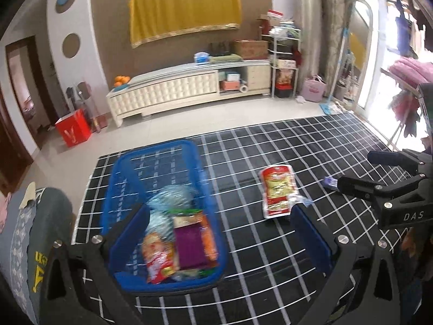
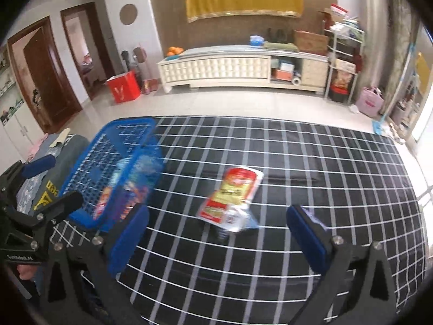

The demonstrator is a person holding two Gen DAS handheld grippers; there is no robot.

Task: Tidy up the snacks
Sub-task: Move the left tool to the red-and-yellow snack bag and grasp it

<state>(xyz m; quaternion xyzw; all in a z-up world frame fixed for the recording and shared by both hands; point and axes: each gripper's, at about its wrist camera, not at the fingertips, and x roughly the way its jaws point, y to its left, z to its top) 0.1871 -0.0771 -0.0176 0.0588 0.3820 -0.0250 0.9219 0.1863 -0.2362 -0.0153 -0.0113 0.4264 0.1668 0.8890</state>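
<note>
A yellow cloth [image 1: 185, 10] is hanging on the brown wall above a long cream cabinet [image 1: 186, 86] standing on the pale tiled floor [image 1: 216, 119]. Daylight is pouring through the glass door [image 1: 365, 51] at right. A dark wooden doorway [image 2: 46, 73] is standing open at left beside a red box [image 1: 73, 131].

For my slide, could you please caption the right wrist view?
Open right gripper nears a red-yellow snack packet beside the blue basket.
</note>
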